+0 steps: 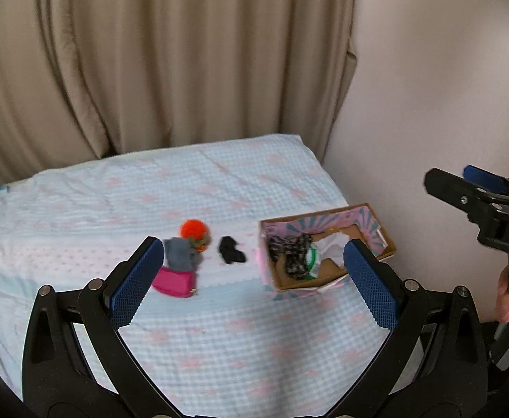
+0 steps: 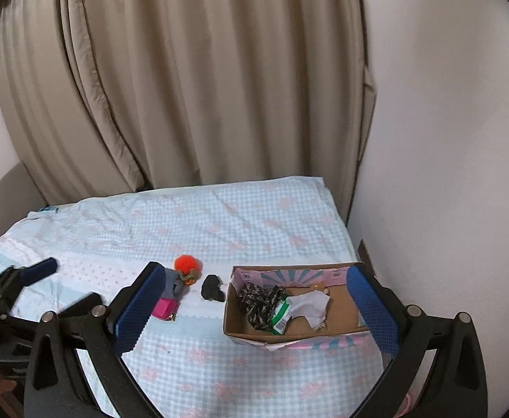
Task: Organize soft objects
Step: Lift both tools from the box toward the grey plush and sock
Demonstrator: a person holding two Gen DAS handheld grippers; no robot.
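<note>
Two grippers hover above a bed (image 1: pixel 219 341) covered in a pale blue checked sheet, and we hold both with fingers spread wide and nothing between them. Our left gripper (image 1: pixel 254 278) frames a small cluster of soft things near the middle of the bed: an orange pompom (image 1: pixel 193 229) touching a grey cloth piece (image 1: pixel 181 257), with a pink pouch (image 1: pixel 174 284) just in front of them. A black fabric item (image 1: pixel 232 255) lies just beside, between that cluster and an open cardboard box (image 2: pixel 338 334). Our right gripper (image 2: pixel 254 306) looks over the box, which already holds a patterned cloth (image 2: pixel 259 304), a white cloth (image 2: pixel 308 304) and a green-edged packet (image 2: pixel 280 318).

We judge the risks as these: the clustered items overlap, so a pinch may drag up two at once; limp fabric may slip free mid-carry; and the light box, near the bed's edge, may shift if bumped.
</note>
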